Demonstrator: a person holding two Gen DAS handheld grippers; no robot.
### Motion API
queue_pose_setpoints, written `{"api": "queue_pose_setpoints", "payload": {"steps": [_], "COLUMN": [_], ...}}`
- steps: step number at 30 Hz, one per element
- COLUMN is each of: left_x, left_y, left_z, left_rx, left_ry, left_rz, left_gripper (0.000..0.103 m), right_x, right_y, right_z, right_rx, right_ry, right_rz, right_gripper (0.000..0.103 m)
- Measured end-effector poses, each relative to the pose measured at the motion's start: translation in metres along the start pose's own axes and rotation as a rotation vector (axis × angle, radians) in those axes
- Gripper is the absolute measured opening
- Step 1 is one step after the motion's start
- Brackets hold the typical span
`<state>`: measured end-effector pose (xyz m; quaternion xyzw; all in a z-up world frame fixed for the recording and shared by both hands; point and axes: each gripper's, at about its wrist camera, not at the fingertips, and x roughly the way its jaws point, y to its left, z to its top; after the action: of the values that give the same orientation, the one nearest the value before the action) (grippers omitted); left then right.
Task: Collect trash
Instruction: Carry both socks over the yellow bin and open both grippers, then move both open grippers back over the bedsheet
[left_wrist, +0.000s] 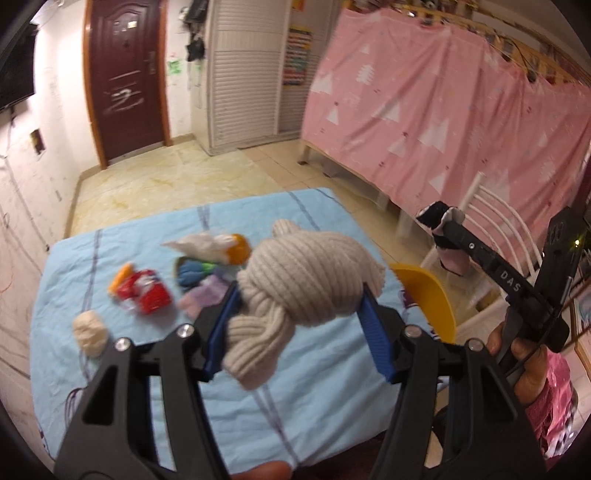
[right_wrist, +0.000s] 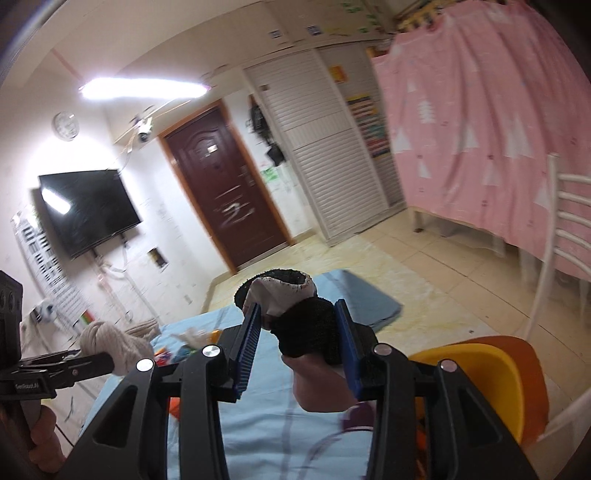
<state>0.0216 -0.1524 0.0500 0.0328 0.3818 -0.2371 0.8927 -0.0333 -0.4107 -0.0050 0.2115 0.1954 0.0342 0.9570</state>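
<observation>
My left gripper (left_wrist: 299, 295) is shut on a beige ribbed knit sock bundle (left_wrist: 295, 280) and holds it above the light blue sheet (left_wrist: 147, 369). My right gripper (right_wrist: 297, 325) is shut on a black and pink sock (right_wrist: 306, 325), held high over the sheet's right edge; it also shows in the left wrist view (left_wrist: 443, 236). On the sheet lie a red wrapper (left_wrist: 147, 293), a white and orange bag (left_wrist: 218, 247), a blue and purple cloth pile (left_wrist: 199, 284) and a small beige sock ball (left_wrist: 90, 332).
A yellow chair (right_wrist: 484, 384) stands at the sheet's right edge, with a white chair (right_wrist: 561, 236) behind it. A pink curtain (left_wrist: 443, 110) hangs on the right. A brown door (left_wrist: 125, 74), a louvred cabinet (left_wrist: 247, 74) and tiled floor lie beyond.
</observation>
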Motion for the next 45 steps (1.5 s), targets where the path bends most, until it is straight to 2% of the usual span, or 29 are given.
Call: {"api": "queue_pose_setpoints", "payload": {"steps": [9, 16, 24, 30, 33, 38, 45], "left_x": [0.034, 0.079, 0.115, 0.130, 0.134, 0.131, 0.120], "left_y": [-0.059, -0.103, -0.138, -0.152, -0.161, -0.166, -0.155], "left_z": [0.018, 0.036, 0.042, 0.042, 0.042, 0.043, 0.045], "left_rx": [0.099, 0.153, 0.194, 0.205, 0.214, 0.226, 0.205], "left_ry": [0.039, 0.071, 0.123, 0.153, 0.172, 0.158, 0.144], "left_rz": [-0.079, -0.130, -0.127, -0.139, -0.173, -0.170, -0.170], "left_gripper": [0.060, 0.060, 0.060, 0.061, 0.067, 0.067, 0.067], "right_x": [-0.008, -0.005, 0.001, -0.010, -0.015, -0.020, -0.020], "right_y": [-0.058, -0.087, -0.110, -0.121, -0.128, -0.132, -0.122], "right_z": [-0.008, -0.015, -0.017, -0.015, -0.014, -0.013, -0.010], "right_rx": [0.070, 0.130, 0.190, 0.220, 0.239, 0.258, 0.242], "right_ry": [-0.002, 0.021, 0.057, 0.022, 0.007, -0.012, -0.014], "right_rz": [-0.155, -0.176, -0.200, -0.221, -0.227, -0.228, -0.211], "right_gripper": [0.034, 0.034, 0.040, 0.040, 0.040, 0.041, 0.044]}}
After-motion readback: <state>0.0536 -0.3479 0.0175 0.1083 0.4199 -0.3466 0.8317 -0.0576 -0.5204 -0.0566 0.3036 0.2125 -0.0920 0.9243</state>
